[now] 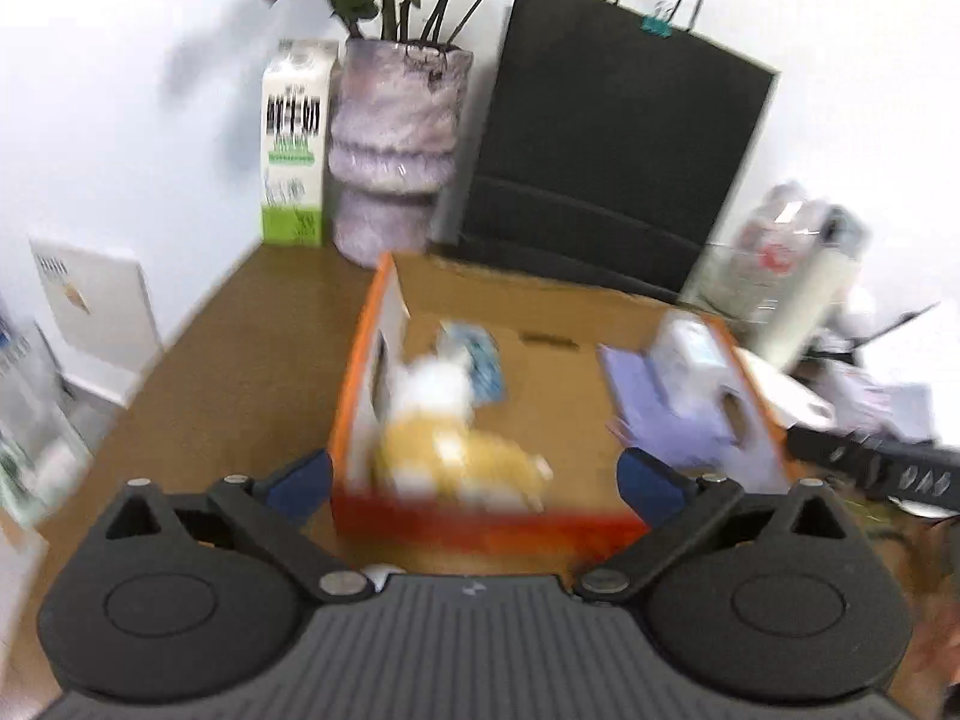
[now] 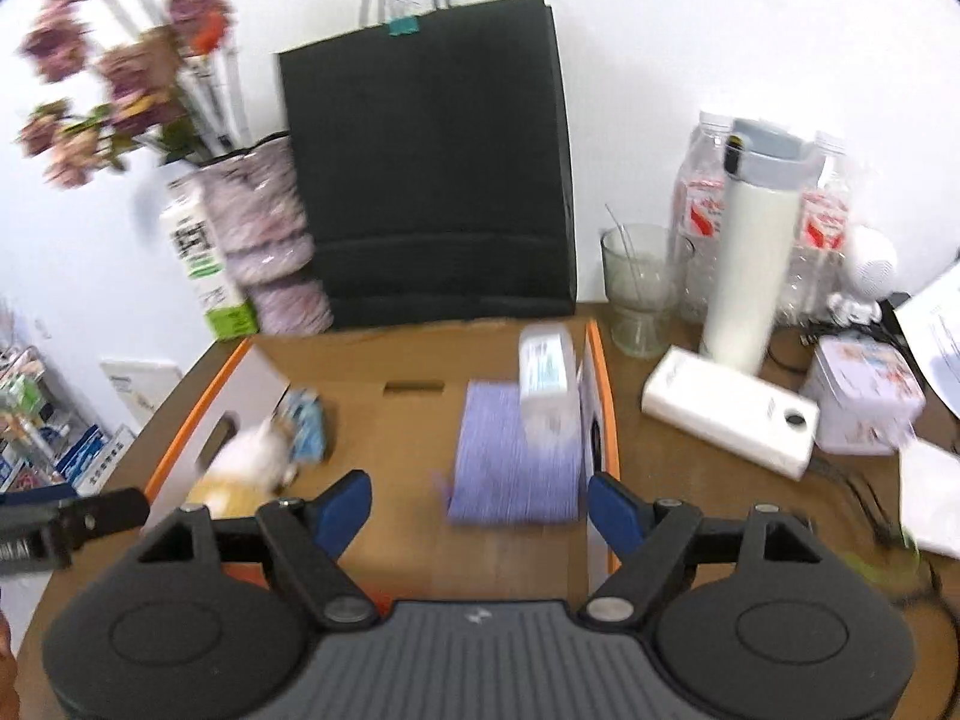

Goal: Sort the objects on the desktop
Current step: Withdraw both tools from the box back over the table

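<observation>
An open cardboard box with orange edges sits on the wooden desk. In it lie a yellow-and-white plush toy, a blue packet, a purple notebook and a white plastic case. My left gripper is open and empty, just above the box's near edge. My right gripper is open and empty, above the box's right half near the notebook. The left gripper's tool shows in the right wrist view at the left edge.
Behind the box stand a black paper bag, a vase of flowers and a milk carton. Right of the box are a glass, white thermos, bottles, white power bank, tin box and papers.
</observation>
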Tool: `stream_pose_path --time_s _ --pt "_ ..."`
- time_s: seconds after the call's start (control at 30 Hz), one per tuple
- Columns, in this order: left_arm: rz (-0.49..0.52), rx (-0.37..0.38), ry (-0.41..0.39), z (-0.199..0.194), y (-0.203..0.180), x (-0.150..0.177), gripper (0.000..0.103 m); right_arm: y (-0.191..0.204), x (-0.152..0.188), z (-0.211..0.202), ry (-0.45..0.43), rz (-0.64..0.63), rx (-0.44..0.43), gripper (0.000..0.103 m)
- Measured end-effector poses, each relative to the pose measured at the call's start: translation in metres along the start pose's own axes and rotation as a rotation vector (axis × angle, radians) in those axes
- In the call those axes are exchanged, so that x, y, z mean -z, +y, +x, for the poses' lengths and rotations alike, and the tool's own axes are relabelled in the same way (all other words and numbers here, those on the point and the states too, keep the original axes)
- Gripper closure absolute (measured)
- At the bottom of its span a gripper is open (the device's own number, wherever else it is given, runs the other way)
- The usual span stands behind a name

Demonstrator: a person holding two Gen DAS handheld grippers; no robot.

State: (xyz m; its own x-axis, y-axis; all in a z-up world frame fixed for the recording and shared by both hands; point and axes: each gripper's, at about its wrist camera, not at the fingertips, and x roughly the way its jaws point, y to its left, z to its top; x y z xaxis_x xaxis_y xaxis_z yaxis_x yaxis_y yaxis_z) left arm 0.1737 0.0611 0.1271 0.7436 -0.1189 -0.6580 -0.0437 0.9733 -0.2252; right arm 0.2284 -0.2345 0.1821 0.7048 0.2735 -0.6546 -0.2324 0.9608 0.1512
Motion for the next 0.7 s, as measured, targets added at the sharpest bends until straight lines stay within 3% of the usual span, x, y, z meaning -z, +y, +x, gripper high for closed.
stream_pose_path --time_s 0.07,0.17,0.27,0.43,0.57,0.7 --pt "-0.049 0.073 -0.022 -0.023 0.012 0.03 0.0 0.002 0.03 -0.025 -0.032 -0.005 -0.015 0.017" --pt "-0.069 0.069 -0.066 -0.051 0.02 0.079 0.0 0.006 0.082 -0.057 -0.073 -0.047 -0.018 0.014" --pt "-0.007 0.055 -0.101 -0.072 0.019 0.126 0.0 0.009 0.135 -0.085 -0.106 -0.069 0.005 0.014" --pt "0.121 -0.019 -0.185 -0.094 0.011 0.207 0.0 0.013 0.212 -0.12 -0.126 -0.01 -0.056 0.014" --pt "0.208 -0.019 -0.174 -0.099 0.003 0.243 0.0 0.02 0.253 -0.131 -0.128 -0.033 -0.002 0.014" --pt "0.282 -0.028 -0.166 -0.094 -0.005 0.256 0.0 0.019 0.269 -0.138 -0.149 -0.061 0.019 0.014"
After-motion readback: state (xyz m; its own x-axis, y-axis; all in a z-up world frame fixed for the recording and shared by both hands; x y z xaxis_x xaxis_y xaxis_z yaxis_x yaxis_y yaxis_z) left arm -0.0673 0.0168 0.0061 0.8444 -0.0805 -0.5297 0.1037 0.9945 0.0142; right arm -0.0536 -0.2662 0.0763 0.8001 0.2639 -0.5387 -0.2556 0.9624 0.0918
